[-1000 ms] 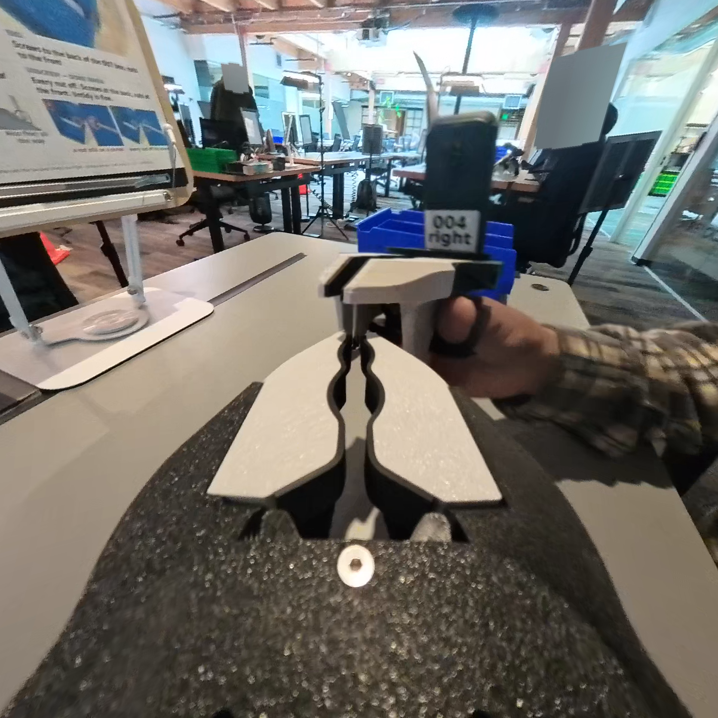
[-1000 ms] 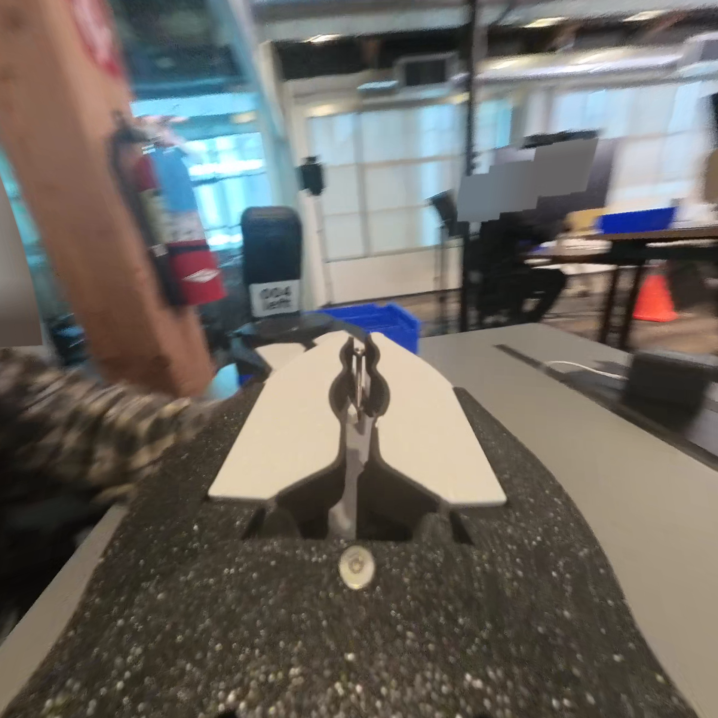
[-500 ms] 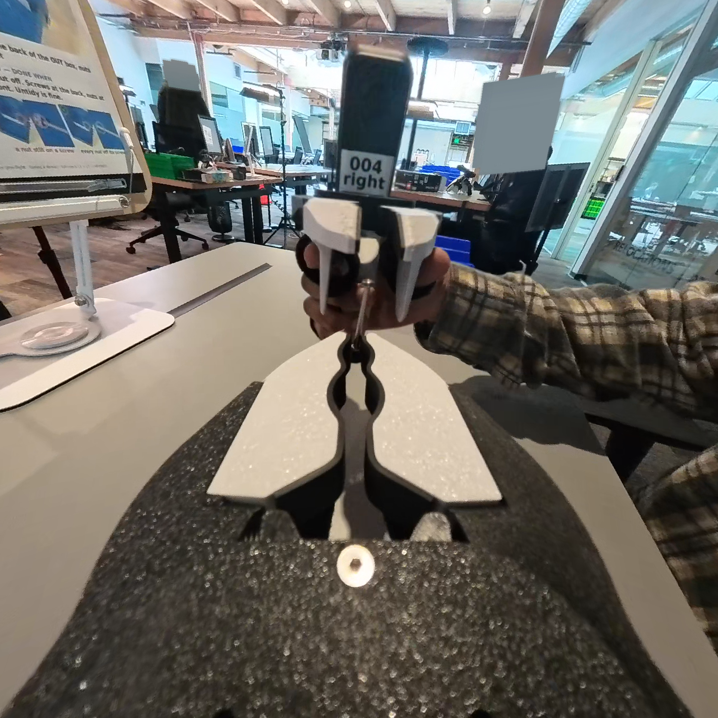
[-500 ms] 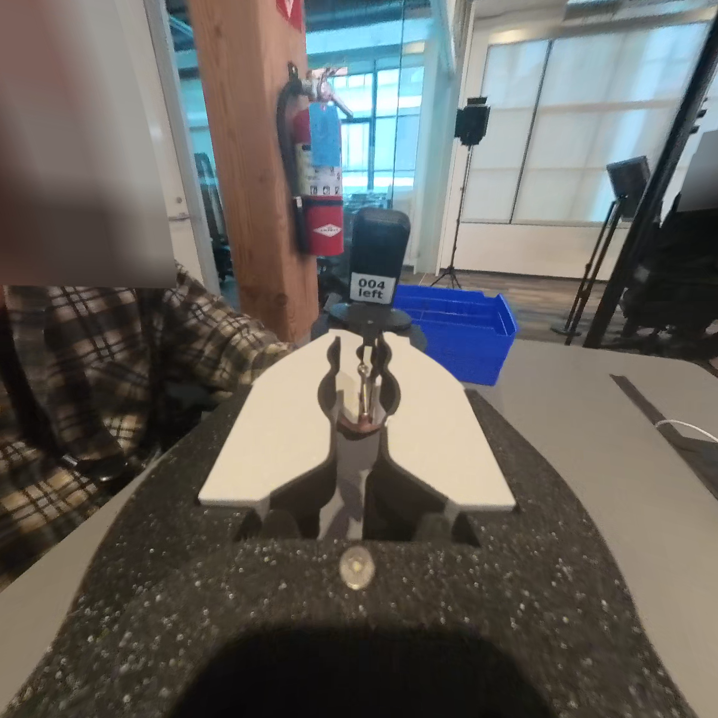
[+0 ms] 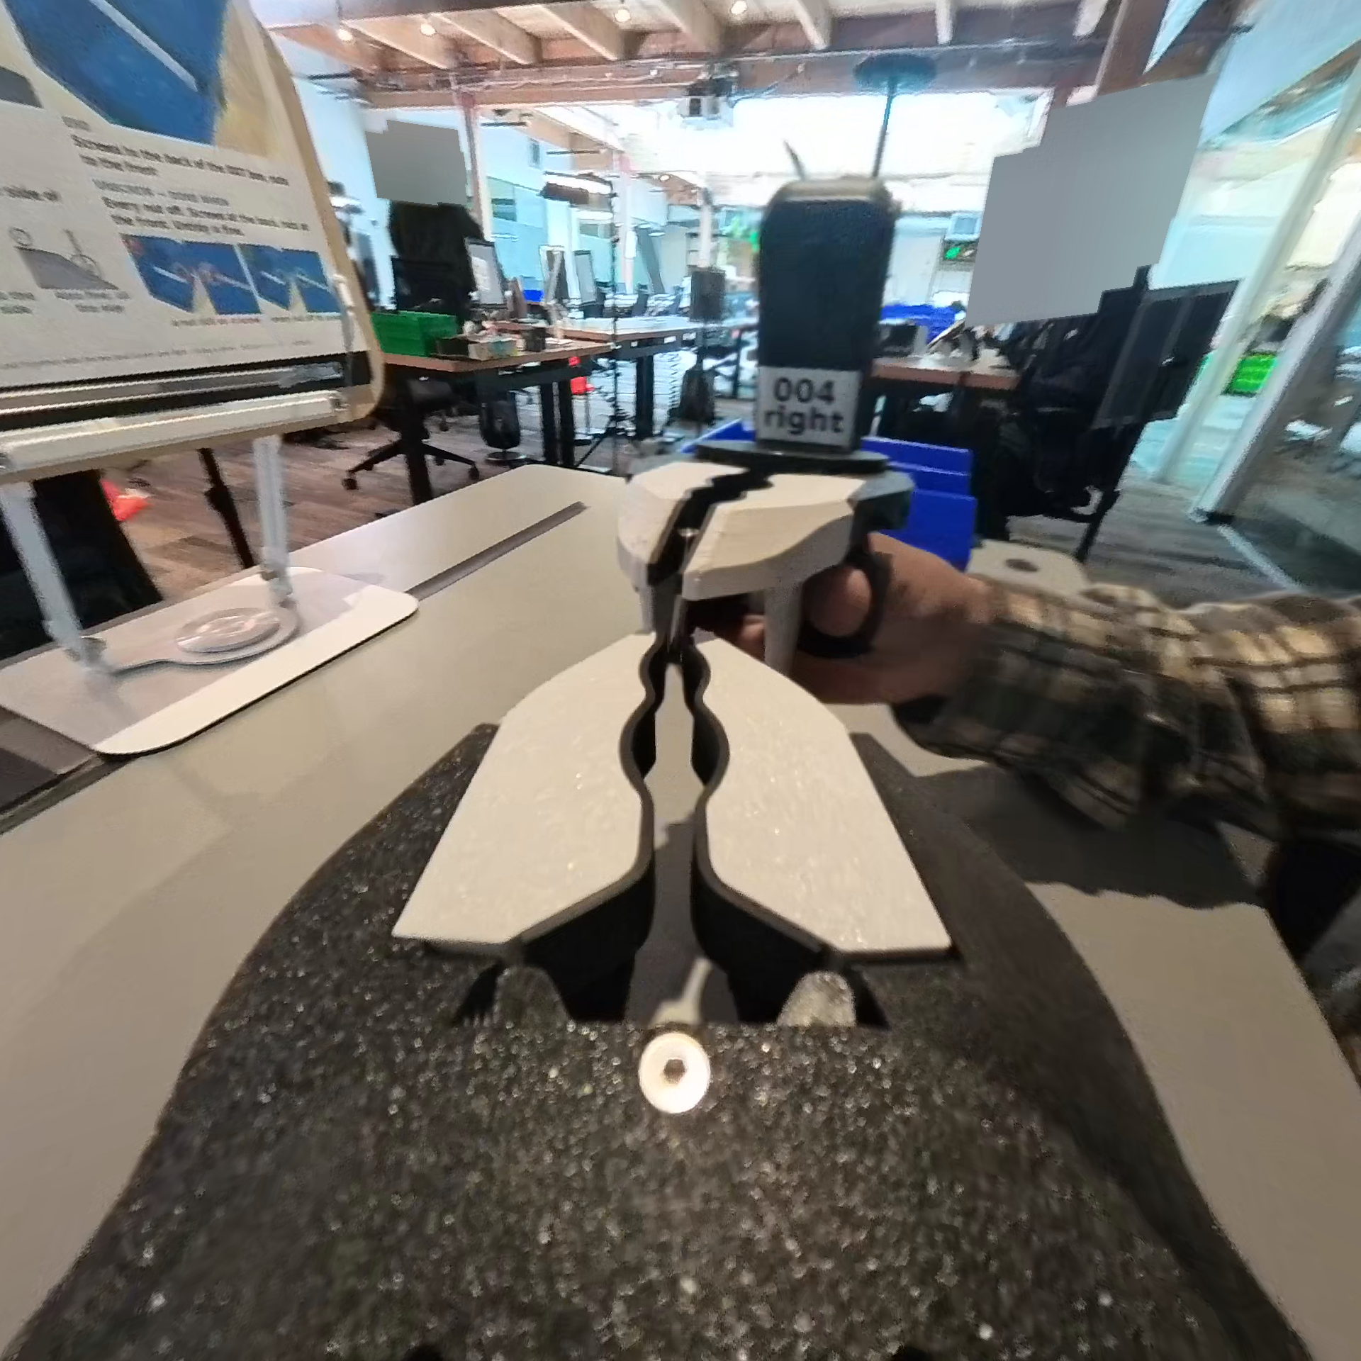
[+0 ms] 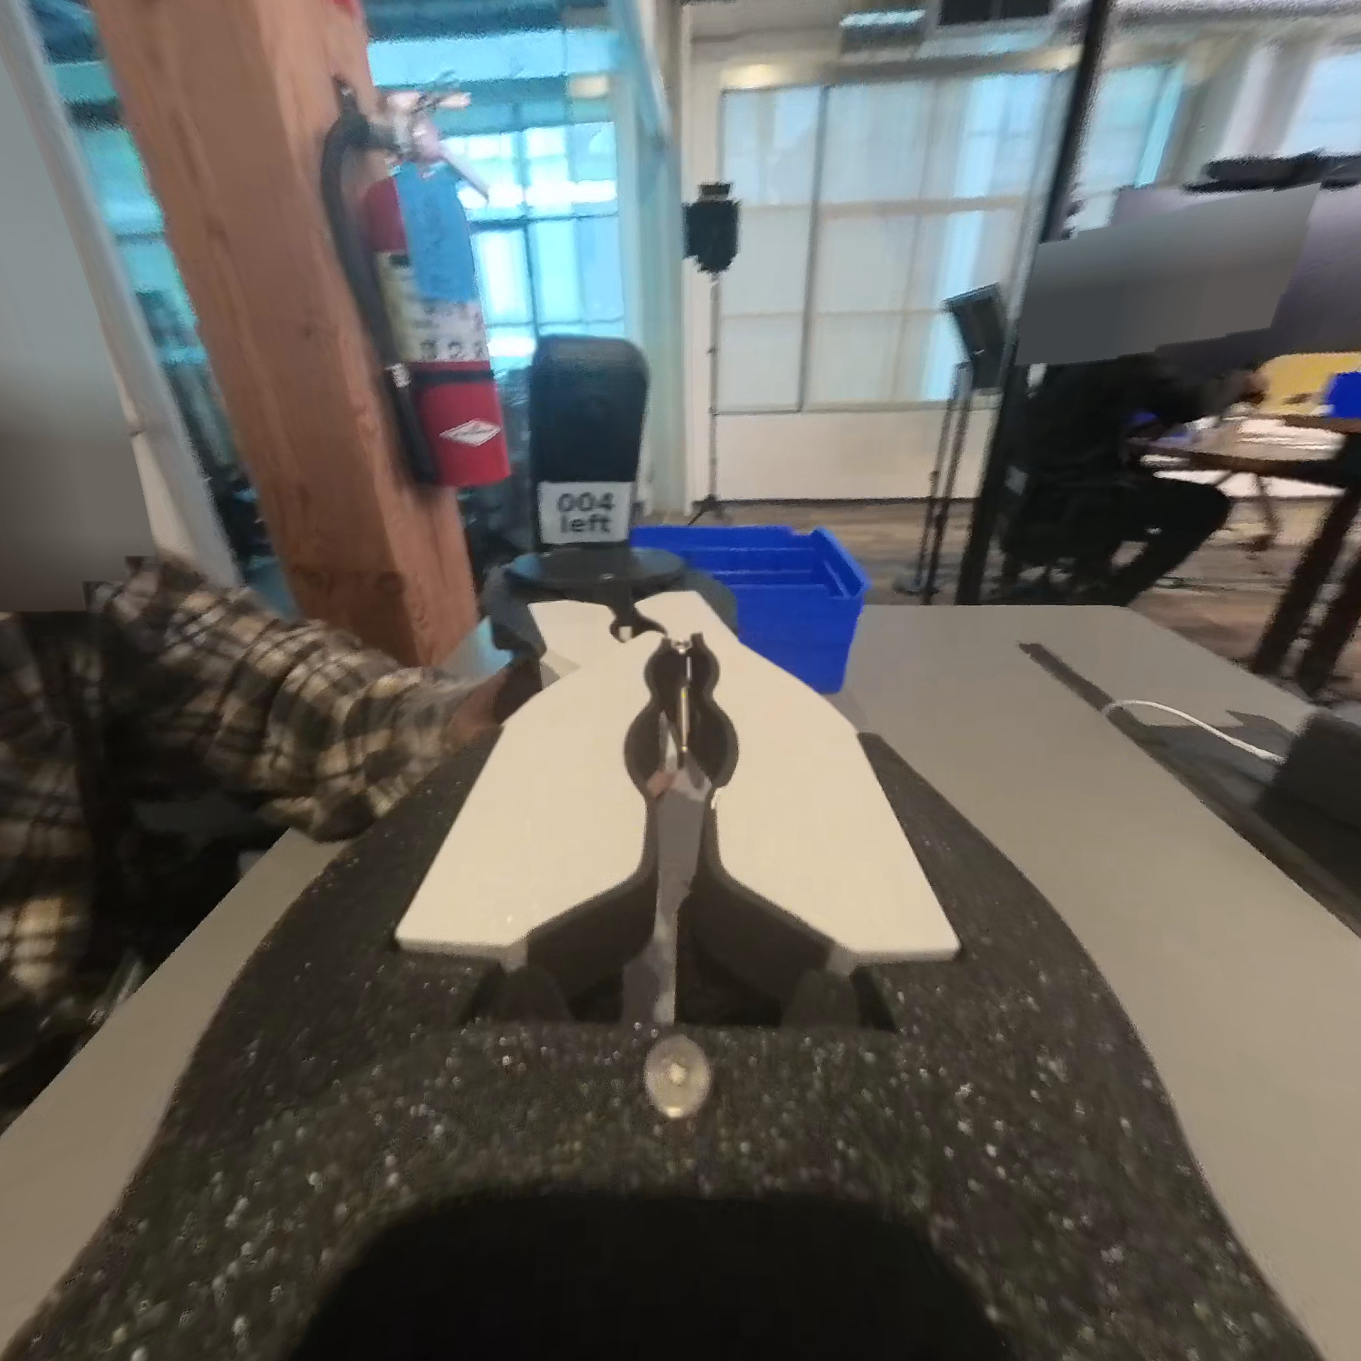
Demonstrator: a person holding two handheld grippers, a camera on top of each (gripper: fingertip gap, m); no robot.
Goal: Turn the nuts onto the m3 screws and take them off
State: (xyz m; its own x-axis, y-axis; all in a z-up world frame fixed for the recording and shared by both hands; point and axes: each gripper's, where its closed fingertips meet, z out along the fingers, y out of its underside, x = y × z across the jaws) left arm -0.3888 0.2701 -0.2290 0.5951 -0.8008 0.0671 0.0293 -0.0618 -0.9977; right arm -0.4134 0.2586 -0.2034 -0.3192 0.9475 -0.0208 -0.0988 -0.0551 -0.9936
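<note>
One thin silvery screw [image 6: 686,700] spans both closed grippers.

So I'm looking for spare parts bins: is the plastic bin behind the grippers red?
No, the plastic bin at the far table edge is blue; the red thing nearby is a fire extinguisher on the wooden post.

1. On my left gripper [image 5: 672,666] the fingers [image 5: 549,817] look like matt, finely grained pale grey plastic edged in black; its body is coarse, speckled black foam.
2. The screw [image 6: 687,700] held in my right gripper [image 6: 681,652] looks like thin, shiny metal.
3. The desk [image 5: 184,847] reads as smooth, matt grey.
4. The sleeve [image 5: 1178,707] beside the desk is soft checked cloth.
5. The bin [image 6: 781,596] beyond the desk is glossy blue plastic; the post [image 6: 250,309] is bare wood.
</note>
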